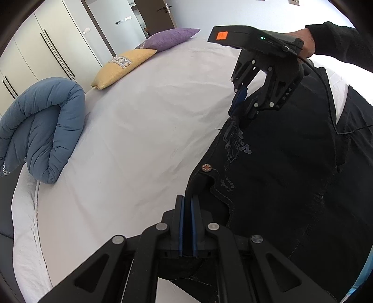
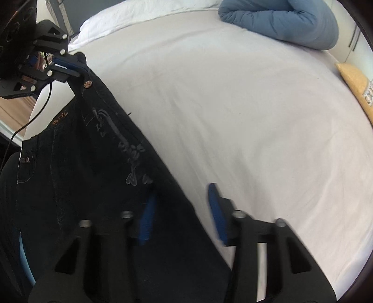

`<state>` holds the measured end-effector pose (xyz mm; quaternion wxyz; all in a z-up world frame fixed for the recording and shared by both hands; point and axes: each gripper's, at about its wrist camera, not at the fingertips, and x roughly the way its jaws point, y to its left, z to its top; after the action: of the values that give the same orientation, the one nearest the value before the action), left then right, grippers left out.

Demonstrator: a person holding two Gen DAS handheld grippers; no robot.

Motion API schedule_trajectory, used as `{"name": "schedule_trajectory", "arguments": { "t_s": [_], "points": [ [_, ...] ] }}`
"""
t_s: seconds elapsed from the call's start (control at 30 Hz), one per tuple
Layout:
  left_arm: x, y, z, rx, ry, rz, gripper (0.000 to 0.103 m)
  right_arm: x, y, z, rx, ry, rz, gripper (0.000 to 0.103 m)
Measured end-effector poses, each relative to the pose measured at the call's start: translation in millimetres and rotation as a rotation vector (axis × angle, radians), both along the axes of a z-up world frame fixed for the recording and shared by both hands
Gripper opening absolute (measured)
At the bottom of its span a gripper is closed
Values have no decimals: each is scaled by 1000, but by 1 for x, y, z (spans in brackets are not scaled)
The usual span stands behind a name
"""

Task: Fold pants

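Note:
Black jeans (image 1: 275,177) with pale embroidery and a metal button (image 1: 206,167) hang over the white bed. My left gripper (image 1: 187,205) is shut on the waistband beside the button; it also shows in the right wrist view (image 2: 70,67), pinching that corner. My right gripper (image 2: 181,209) has its blue pads spread wide, with the jeans' edge (image 2: 93,163) lying between the jaws. In the left wrist view the right gripper (image 1: 242,105) sits at the far waistband corner.
The white bed sheet (image 1: 139,139) spreads left of the jeans. A rolled blue duvet (image 1: 44,128) lies at the left edge, also seen in the right wrist view (image 2: 284,21). A yellow pillow (image 1: 123,67) and a purple pillow (image 1: 167,38) lie beyond it.

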<state>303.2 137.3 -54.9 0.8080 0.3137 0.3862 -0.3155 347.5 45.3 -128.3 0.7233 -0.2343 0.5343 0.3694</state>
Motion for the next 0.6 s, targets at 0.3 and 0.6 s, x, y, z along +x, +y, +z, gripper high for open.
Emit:
{"name": "schedule_trajectory", "arguments": {
  "t_s": [0.3, 0.6],
  "points": [
    [-2, 6, -1, -7, 0, 16, 5, -43, 15, 25, -62, -138, 110, 4],
    [-40, 2, 6, 36, 31, -74, 5, -183, 62, -17, -570, -509, 652, 2]
  ]
}}
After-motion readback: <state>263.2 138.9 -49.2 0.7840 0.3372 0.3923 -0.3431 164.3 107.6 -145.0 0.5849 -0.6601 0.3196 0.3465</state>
